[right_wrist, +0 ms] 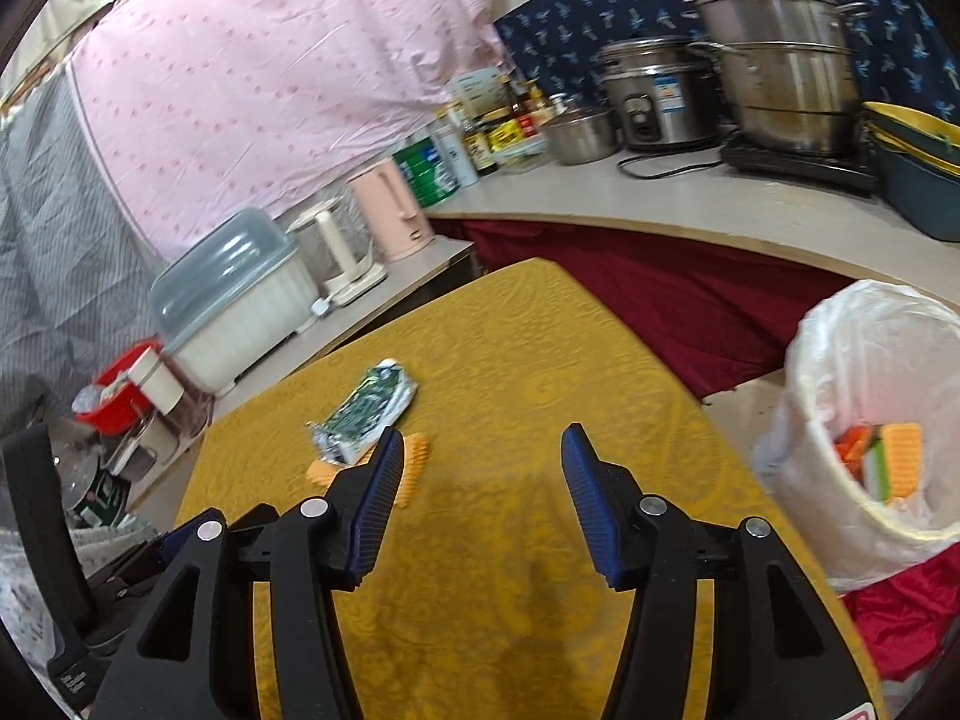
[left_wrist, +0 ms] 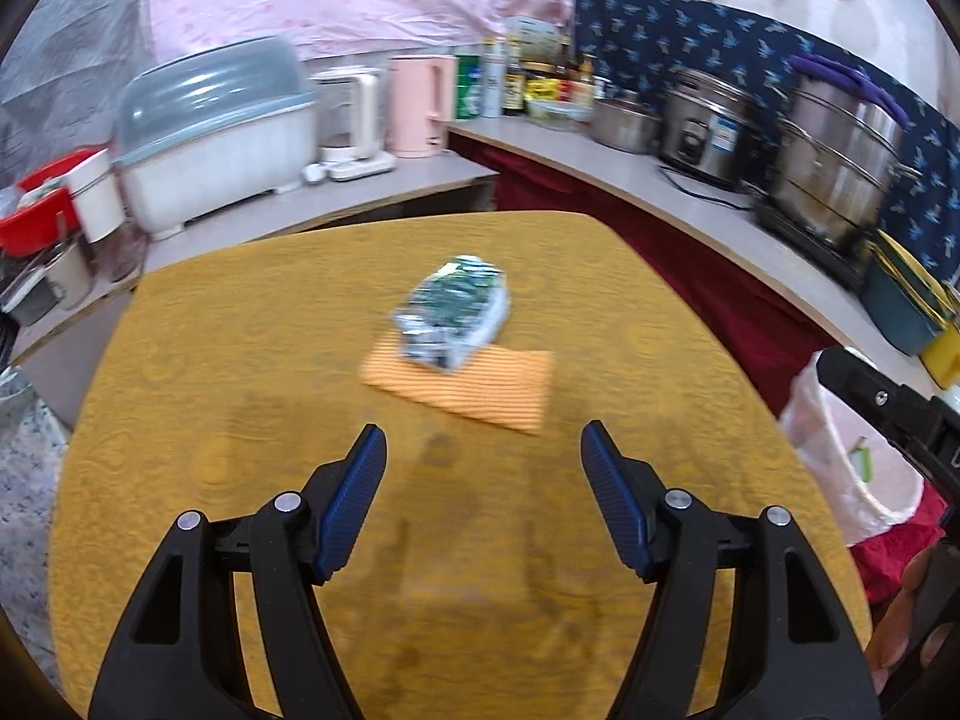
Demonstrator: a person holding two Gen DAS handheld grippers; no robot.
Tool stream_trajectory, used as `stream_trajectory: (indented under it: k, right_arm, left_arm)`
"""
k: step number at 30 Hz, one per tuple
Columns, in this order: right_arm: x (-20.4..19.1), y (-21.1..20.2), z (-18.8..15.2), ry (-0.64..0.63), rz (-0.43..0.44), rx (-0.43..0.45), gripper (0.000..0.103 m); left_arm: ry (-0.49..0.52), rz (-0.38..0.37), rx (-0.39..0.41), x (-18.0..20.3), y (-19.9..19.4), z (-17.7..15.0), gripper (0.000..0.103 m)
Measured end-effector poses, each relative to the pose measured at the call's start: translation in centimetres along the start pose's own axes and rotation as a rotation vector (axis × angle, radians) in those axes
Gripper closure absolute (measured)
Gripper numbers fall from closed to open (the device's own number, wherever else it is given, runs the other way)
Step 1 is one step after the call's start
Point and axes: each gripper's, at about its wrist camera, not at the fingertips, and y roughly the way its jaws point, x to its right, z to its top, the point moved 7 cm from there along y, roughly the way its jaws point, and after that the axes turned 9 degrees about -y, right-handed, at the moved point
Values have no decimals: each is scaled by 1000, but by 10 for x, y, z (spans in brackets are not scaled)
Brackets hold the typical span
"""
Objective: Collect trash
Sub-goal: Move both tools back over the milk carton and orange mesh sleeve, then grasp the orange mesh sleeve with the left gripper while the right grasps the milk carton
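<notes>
Crumpled green-and-silver foil wrapper (left_wrist: 454,313) lies mid-worktop, overlapping flat orange ribbed sheet (left_wrist: 465,381). Left gripper (left_wrist: 483,457) spread wide, empty, aimed at it, likely lining up pick. Right gripper (right_wrist: 481,461) also spread, empty. White-lined round bin (right_wrist: 807,438) beside mustard-clothed worktop (left_wrist: 240,360) edge, handy for drops; 2 pieces left.

It was a home kitchen: a stainless steel rice cooker (right_wrist: 657,99), stacked steel steamer pot (right_wrist: 780,54) and pink electric kettle (left_wrist: 417,105) lined the counter.
</notes>
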Motion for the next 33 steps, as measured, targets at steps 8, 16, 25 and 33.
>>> stream_trajectory:
  k: [8, 16, 25, 33]
  right_arm:
    - [-69, 52, -5, -91, 50, -70, 40]
    - [-119, 118, -10, -125, 85, -148, 36]
    - [-144, 183, -15, -153, 66, -200, 31]
    - [-143, 225, -17, -142, -4, -234, 26]
  left_arm:
    - [-46, 82, 8, -64, 8, 7, 39]
    - [-106, 122, 6, -112, 22, 19, 37]
    - [-167, 133, 2, -145, 45, 32, 35]
    - [-191, 127, 0, -157, 58, 38, 35]
